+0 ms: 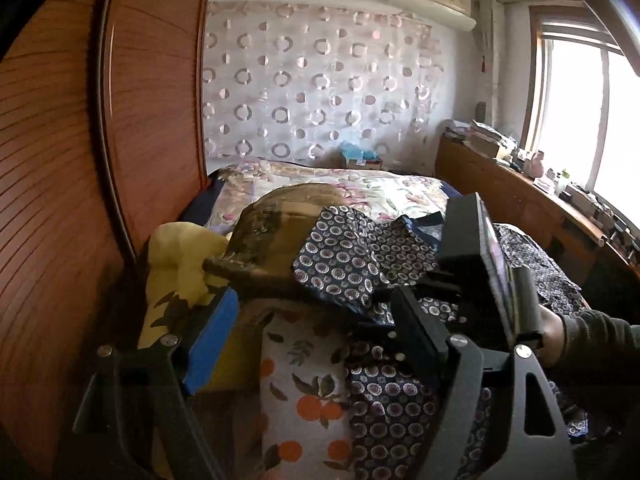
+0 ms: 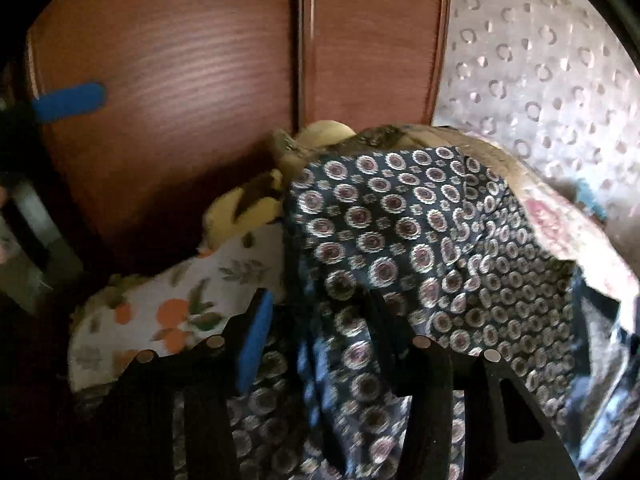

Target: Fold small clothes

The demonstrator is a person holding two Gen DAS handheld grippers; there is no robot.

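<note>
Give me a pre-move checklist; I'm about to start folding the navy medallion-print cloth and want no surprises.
1. Left hand-held gripper open: ok, jaws wide apart.
2. Right hand-held gripper gripping the navy medallion-print cloth: cannot tell; jaws apart, cloth between them.
3. Navy cloth lying flat: not ok, crumpled and draped.
4. Navy cloth clear of the white orange-print cloth: not ok, it overlaps it.
5. Right wrist view sharp: not ok, blurred.

Patterned garment drapes over pile beside wardrobe.
</note>
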